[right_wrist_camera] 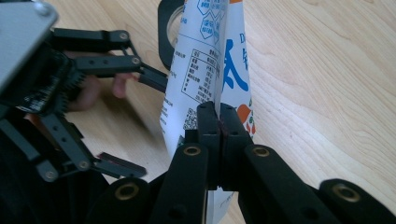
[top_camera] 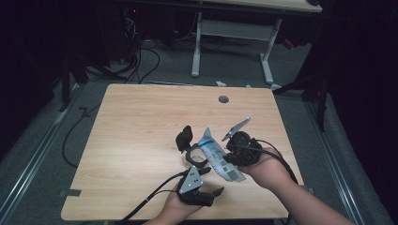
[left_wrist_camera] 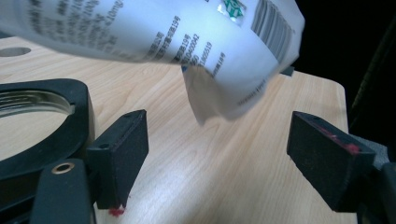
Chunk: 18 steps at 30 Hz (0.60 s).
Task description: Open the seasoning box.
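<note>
The right tongs (right_wrist_camera: 219, 122) are clamped on a white printed pouch (right_wrist_camera: 205, 70), their two black jaws pressed together with the pouch's thin edge pinched between them; in the high view these right tongs (top_camera: 233, 149) sit in the person's right hand (top_camera: 268, 169) and hold the pouch (top_camera: 218, 154) lifted above the bench (top_camera: 141, 122), slanting from upper left to lower right. The left tongs (left_wrist_camera: 217, 156) stand wide apart and hold nothing, with the pouch (left_wrist_camera: 187, 32) hanging just above and between their jaws without touching them. In the high view the left tongs (top_camera: 213, 180) lie near the front edge of the bench, held in the left hand (top_camera: 176, 206), just below and to the left of the pouch. A black ring-shaped part (top_camera: 192, 154) rests on the bench beside the pouch's left side, and the same ring (left_wrist_camera: 42, 100) shows next to the left jaw in the left gripper view. The pouch carries blue lettering, a table of small print and a barcode.
</note>
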Available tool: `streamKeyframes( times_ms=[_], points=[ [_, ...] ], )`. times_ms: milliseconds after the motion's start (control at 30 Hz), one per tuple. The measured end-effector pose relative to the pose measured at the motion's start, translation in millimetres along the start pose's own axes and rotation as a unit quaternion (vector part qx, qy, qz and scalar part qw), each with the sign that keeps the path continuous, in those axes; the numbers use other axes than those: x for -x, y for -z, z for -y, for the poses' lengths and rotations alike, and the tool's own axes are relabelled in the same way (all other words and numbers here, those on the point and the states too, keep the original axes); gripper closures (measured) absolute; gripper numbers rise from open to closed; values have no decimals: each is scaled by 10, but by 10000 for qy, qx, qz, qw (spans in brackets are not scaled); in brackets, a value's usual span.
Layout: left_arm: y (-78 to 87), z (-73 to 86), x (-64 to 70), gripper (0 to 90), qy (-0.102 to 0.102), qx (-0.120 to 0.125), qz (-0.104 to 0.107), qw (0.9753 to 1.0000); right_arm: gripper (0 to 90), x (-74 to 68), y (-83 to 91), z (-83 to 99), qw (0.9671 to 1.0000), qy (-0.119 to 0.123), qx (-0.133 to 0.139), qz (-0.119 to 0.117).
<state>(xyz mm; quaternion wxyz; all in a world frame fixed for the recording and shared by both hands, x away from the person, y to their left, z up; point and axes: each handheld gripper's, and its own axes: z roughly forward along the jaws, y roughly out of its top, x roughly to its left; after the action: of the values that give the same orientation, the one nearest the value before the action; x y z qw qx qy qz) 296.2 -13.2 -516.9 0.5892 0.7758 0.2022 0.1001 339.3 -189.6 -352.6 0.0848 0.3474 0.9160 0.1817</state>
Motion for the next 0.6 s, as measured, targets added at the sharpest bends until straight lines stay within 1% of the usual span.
streamKeyframes(
  times_ms=[200,300,433,500,600],
  points=[
    [-92,-14,7,217,106,75,21,9999,900,-38,-20,-11,10000,-7,20,-71],
    [-118,-24,26,226,105,94,15,9999,900,-45,-32,-9,10000,-8,10,-80],
    [-169,-13,29,241,126,-16,5,9999,900,-48,-46,-2,9999,-10,21,-102],
    [-181,-14,32,270,119,-54,15,9999,900,-49,-50,2,9999,-23,29,-114],
    [-169,-21,47,337,42,3,-17,10000,900,-48,-50,2,9999,-20,28,-112]
  ],
)
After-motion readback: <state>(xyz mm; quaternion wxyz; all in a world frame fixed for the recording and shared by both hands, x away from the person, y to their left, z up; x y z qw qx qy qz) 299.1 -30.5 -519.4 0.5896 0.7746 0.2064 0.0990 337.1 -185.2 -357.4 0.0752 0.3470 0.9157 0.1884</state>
